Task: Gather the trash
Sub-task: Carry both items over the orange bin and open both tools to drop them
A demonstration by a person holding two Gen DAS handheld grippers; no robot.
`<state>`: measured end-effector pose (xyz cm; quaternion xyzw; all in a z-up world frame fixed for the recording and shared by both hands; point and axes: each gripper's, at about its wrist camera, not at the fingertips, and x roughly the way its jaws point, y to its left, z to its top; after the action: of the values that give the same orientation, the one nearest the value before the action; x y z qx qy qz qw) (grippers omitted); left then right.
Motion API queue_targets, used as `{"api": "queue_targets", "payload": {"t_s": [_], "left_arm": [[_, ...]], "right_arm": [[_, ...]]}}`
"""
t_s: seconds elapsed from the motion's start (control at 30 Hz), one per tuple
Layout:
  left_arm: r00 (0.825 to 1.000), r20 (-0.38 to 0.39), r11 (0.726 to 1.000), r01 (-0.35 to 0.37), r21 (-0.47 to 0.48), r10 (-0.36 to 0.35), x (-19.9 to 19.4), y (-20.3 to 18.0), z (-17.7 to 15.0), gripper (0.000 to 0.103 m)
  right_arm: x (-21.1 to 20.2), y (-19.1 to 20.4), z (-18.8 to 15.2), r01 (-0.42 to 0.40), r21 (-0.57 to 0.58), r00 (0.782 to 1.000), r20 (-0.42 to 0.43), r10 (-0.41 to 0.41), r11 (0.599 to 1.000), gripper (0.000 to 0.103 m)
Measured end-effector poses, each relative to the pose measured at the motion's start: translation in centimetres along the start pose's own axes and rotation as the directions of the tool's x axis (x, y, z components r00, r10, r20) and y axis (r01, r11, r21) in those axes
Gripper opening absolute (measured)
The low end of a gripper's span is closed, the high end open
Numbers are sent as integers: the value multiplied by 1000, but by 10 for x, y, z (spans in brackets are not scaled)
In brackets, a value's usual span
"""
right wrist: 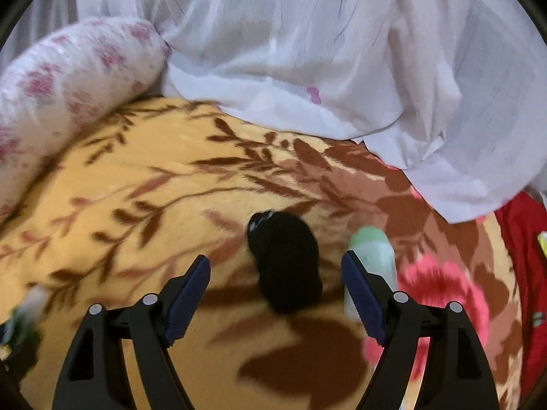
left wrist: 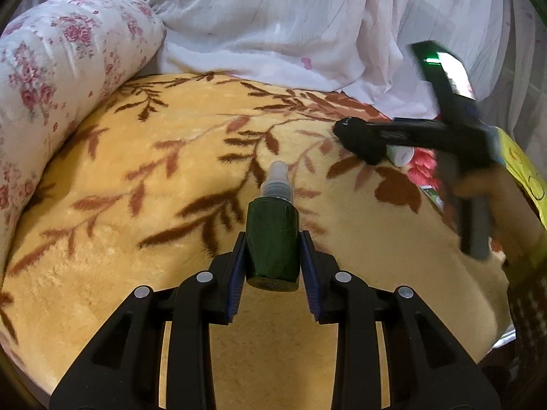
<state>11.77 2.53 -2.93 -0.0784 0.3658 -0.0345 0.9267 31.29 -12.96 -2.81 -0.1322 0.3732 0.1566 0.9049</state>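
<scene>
My left gripper is shut on a dark green spray bottle with a clear cap, held above the yellow leaf-patterned blanket. My right gripper is open over the blanket, its jaws on either side of a black knitted sock. A pale green and white bottle lies just outside the right fingertip. In the left wrist view the right gripper shows at the right, over the sock and the white bottle.
A floral bolster pillow lies along the left. White sheer fabric is heaped at the back. A red cloth and pink flower print sit at the right edge.
</scene>
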Motion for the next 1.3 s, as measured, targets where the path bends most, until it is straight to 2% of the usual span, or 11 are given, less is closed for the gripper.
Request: {"api": "queue_targets", "payload": {"t_s": [0.17,0.2,0.23,0.3,0.33,0.57,0.8,1.07,1.3], "left_arm": [[1000,5,1000,6,-19,-6,-4,9,-2,30],[1000,8,1000,5,-22,-5,-5,10,-2,30],[1000,11,1000,4,-24,-3,-6,11,-2,30],[1000,14,1000,6,-30,-6,-7,12,-2,30],[1000,16,999,7,-31,-6,-8,13,-2,30],[999,32,999,9,-38,-8,-19,15,-4,30],[999,30,1000,10,-21,-9,-44,12,-15,30],[999,13,999,34,29,-35,-86,0,-43,30],[994,-73,990,86,112,-78,-118,-13,-88,30]], "right_arm": [[44,1,13,48,4,996,-81,-47,999,76],[49,1,14,53,5,994,-92,-53,999,72],[53,2,15,57,0,993,-101,-57,998,55],[59,5,13,73,-21,988,-138,-75,997,50],[57,6,12,79,-22,988,-128,-82,997,48],[-15,30,-6,-6,-38,1000,-9,6,999,48],[-93,55,-45,-104,-54,992,63,107,993,48],[-174,61,-106,-197,3,977,89,196,980,48],[-223,82,-172,-264,-23,963,41,265,964,49]]}}
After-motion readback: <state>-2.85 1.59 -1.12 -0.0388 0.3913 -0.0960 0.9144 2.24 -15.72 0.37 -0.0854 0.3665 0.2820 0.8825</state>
